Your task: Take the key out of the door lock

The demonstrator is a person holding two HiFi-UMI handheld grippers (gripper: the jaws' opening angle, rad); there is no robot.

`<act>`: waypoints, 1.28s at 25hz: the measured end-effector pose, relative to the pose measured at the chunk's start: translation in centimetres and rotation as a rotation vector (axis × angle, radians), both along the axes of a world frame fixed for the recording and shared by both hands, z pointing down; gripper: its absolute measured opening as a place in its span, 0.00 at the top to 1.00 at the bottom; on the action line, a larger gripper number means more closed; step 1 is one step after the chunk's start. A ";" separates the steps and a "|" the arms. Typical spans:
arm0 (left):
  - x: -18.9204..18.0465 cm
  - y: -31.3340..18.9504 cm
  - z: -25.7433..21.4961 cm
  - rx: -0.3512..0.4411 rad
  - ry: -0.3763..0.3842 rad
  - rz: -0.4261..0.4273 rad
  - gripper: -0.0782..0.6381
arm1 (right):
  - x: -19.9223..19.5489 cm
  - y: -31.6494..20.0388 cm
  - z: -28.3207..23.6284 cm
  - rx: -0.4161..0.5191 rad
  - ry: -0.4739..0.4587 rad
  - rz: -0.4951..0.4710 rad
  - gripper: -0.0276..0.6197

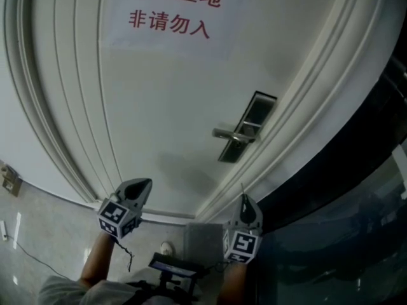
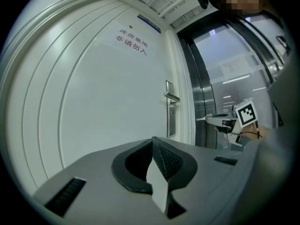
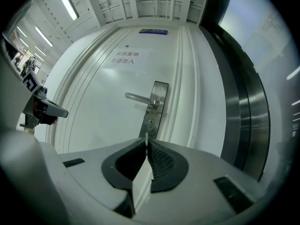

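The right gripper (image 3: 146, 142) is clenched on a thin flat metal strip that stands on edge between its pads, with a short tip poking out past them. It is small in every view, but it looks like the key (image 3: 146, 136). In the head view the same sliver shows as a fine line rising from the tip of the right gripper (image 1: 243, 199).

The key is out of the lock and held well apart from the door (image 1: 165, 107). The keyhole (image 3: 151, 122) sits bare on the long metal plate (image 3: 154, 109), below the lever handle (image 3: 139, 98), which points towards the door's middle.

The left gripper (image 2: 153, 140) has its jaws closed tip to tip with nothing between them. It is held level, off to the left of the right one and apart from the door. Each gripper carries a cube with square markers, the left cube (image 1: 117, 216) and the right cube (image 1: 241, 245) both showing near the person's forearms.

The door is white with curved mouldings down its frame, and a paper notice with red characters (image 1: 172, 8) is stuck high on it. To the right of the frame runs a dark glass and steel panel (image 3: 246, 121).
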State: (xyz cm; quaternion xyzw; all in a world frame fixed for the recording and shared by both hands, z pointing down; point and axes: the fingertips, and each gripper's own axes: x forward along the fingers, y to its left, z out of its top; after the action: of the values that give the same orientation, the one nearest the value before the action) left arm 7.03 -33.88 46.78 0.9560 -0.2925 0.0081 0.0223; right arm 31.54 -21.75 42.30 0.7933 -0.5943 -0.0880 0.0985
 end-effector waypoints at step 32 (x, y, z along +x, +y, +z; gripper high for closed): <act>-3.3 8.3 0.9 0.022 -0.010 0.004 0.88 | -5.6 10.6 3.5 0.025 -0.125 -0.033 0.92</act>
State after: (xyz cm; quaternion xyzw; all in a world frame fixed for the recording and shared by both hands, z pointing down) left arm 3.75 -25.57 47.64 0.9567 -0.2907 0.0098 0.0103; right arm 25.94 -11.11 45.81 0.7884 -0.6113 -0.0474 0.0499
